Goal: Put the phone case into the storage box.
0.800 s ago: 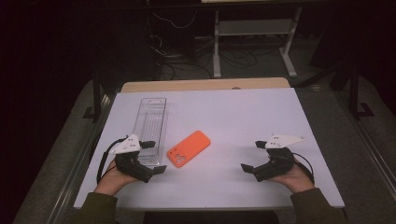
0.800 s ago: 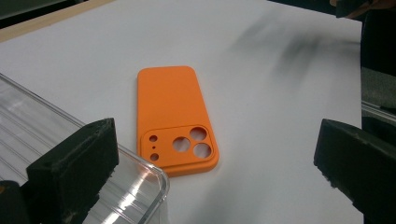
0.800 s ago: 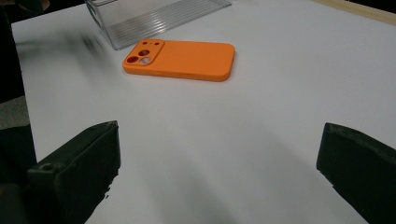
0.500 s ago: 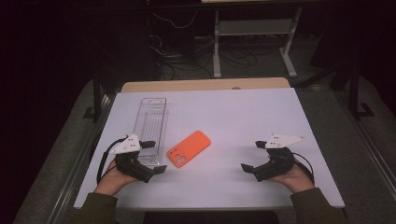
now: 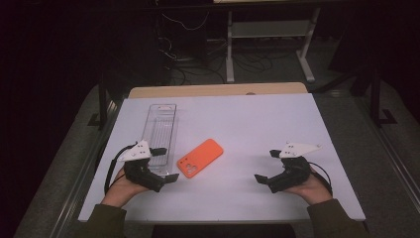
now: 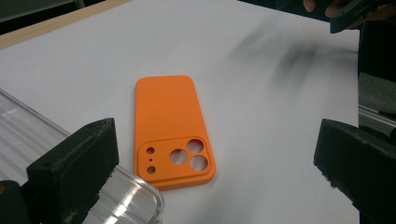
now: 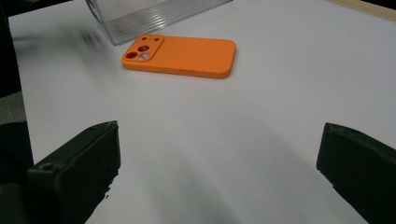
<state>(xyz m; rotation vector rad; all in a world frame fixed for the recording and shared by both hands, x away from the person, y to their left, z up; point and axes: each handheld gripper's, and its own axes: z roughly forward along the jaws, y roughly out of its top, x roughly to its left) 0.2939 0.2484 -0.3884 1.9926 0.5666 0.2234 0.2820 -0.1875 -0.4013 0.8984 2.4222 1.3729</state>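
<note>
The phone case [image 6: 170, 128] looks like soft orange rubber — smooth and not shiny. The box [image 5: 160, 135] is clear, shiny plastic with ridges. The desk [image 5: 257, 124] top is flat, matt white — its far edge looks like wood. The fingers [image 7: 74, 170] are rough black.

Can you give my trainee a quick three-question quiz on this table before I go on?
1. True or false: the left gripper is shut on the orange phone case.
2. Which side of the case faces up? A) camera cut-out side B) hollow inside
3. What lies beside the case, on the left in the high view?

Key:
1. False; its jaws stand open, with nothing between them, like those of the right gripper.
2. A; the flat back with its camera holes faces up.
3. The clear plastic tray, lying lengthwise on the white table.
</note>
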